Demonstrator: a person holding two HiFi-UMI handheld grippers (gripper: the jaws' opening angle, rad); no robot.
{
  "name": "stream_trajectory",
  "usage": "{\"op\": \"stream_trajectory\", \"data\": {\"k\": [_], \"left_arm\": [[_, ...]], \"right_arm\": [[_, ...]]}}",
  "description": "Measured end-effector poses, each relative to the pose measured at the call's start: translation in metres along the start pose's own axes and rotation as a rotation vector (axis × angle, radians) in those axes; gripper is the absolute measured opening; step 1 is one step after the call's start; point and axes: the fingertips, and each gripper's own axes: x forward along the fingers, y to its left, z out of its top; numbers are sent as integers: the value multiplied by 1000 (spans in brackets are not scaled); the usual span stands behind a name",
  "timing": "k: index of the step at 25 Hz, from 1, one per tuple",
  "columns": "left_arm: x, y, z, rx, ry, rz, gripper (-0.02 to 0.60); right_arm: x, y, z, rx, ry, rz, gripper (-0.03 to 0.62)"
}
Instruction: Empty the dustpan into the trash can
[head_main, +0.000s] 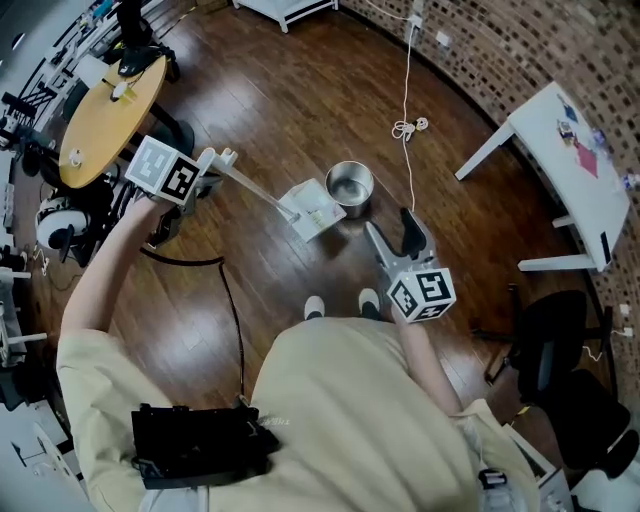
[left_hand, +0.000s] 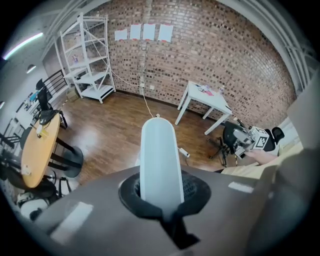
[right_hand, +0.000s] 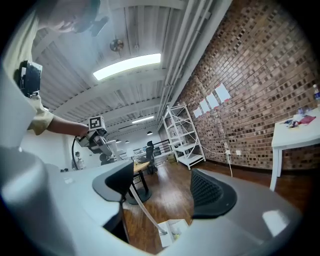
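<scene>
Left gripper (head_main: 213, 163) is clenching the handle (left_hand: 159, 160) of a dustpan (head_main: 311, 210), its jaws pressing tight around the top of the white rod as a person is working to tip sweepings into a trash can (head_main: 350, 185). Gripping so high is likely giving reach: the pan is hanging at the handle's far end, well below and ahead of the gripper, low over the floor (head_main: 280, 100) and just beside the can's rim (whether it is touching the can or resting on the boards cannot be told). The gripper is pointing steeply down, so the rod is slanting away from it toward the can, which suggests the pan is being brought up to the opening and not yet tipped.

Right gripper (head_main: 398, 238) is hovering released, jaws standing apart with nothing between them. The can is lying just ahead of it and slightly to its left, and the pan is showing low beyond its jaws in its own view. It is probably waiting free to steady the can or the pan during the pour.

The dustpan is looking pale and light: a slim white rod running into a flat, squarish white tray, with a few small yellowish-green marks inside that are too small to identify. The can is showing as a small round metal tub, open at the top, its shiny inside catching the light.
</scene>
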Motion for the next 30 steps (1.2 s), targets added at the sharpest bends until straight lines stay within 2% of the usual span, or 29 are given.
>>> {"op": "stream_trajectory", "data": {"k": [7, 15, 18, 20, 25, 30], "left_arm": [[49, -8, 44, -69, -17, -14, 0], [87, -25, 90, -181, -9, -102, 0], [94, -36, 93, -267, -2, -192, 0], [103, -47, 88, -293, 7, -248, 0], [122, -63, 81, -280, 13, -274, 0], [123, -60, 73, -278, 3, -264, 0]], "right_arm": [[-11, -27, 5, 4, -17, -59, 328], [-26, -59, 11, 19, -45, -125, 325], [-33, -70, 14, 25, -62, -157, 316], [-35, -76, 15, 28, -66, -168, 316], [-36, -83, 15, 41, -66, -173, 316], [-33, -82, 9, 62, -52, -157, 316]]}}
